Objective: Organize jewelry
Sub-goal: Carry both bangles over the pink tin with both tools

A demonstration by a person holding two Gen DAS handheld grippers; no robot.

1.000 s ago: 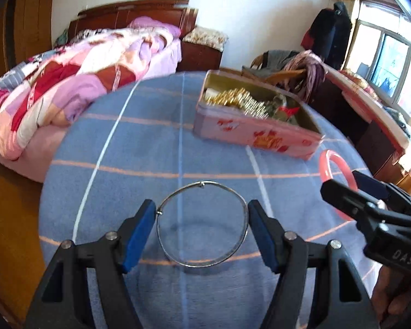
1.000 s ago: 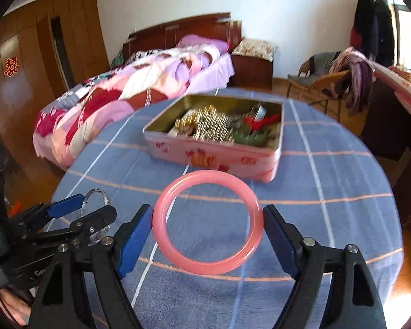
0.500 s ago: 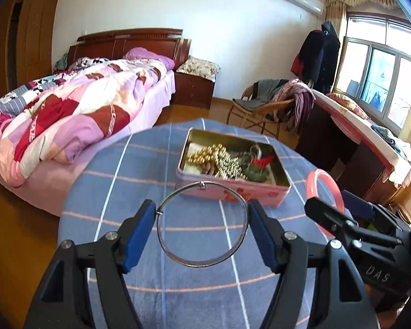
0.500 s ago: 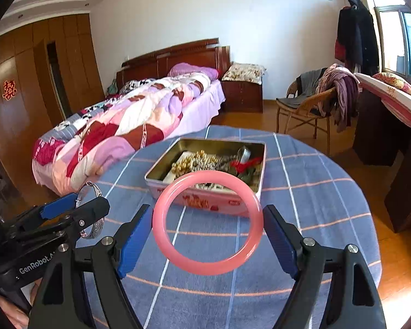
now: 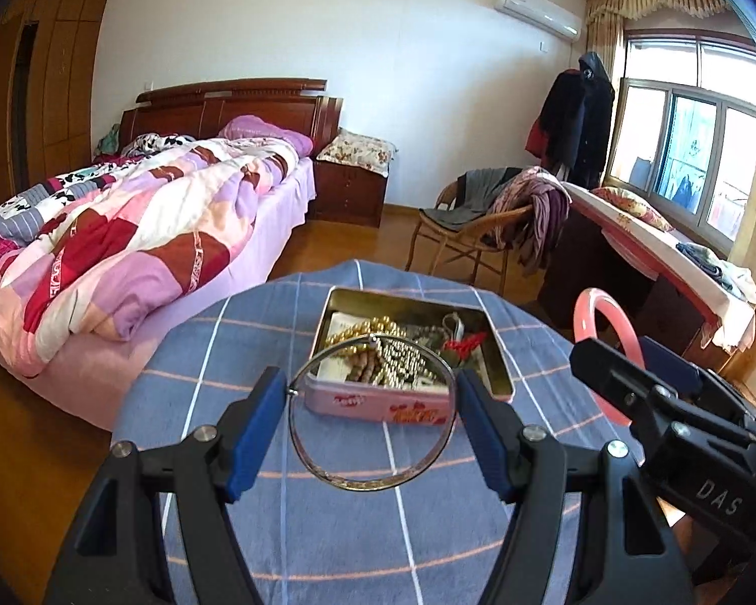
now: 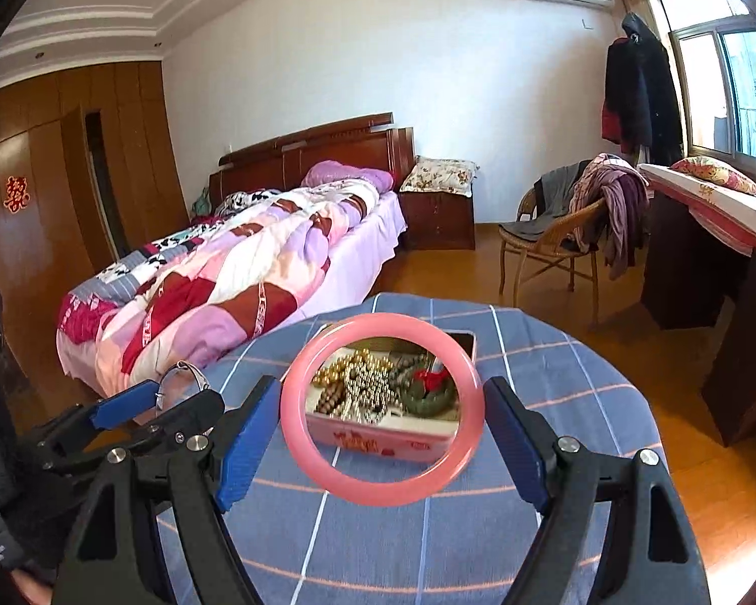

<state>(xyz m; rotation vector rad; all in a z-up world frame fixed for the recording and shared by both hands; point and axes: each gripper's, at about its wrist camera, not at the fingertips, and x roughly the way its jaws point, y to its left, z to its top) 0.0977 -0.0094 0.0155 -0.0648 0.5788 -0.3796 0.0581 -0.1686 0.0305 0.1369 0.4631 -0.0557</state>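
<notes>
My left gripper [image 5: 370,403] is shut on a thin silver wire bangle [image 5: 368,488], its blue pads pressing on the ring's two sides above the table. My right gripper [image 6: 382,403] is shut the same way on a thick pink bangle [image 6: 378,491]. Both rings hang in the air above the blue checked tablecloth [image 5: 327,529]. Behind them stands an open pink tin box [image 5: 378,408] with gold beads, dark beads and a red piece inside. The left wrist view shows the right gripper [image 5: 615,353] with the pink bangle [image 5: 587,302] to the right. The right wrist view shows the left gripper [image 6: 181,393] and silver bangle [image 6: 189,368] at lower left.
The round table [image 6: 554,378] ends close behind the tin box [image 6: 378,436]. A bed with a patchwork quilt [image 5: 126,252] lies to the left. A wicker chair with clothes [image 5: 489,222] and a dark desk [image 6: 705,262] stand to the right over wooden floor.
Both grippers have risen and tipped upward with their bangles still held. The tin box now shows behind and through the rings, and more of the room is in view.
</notes>
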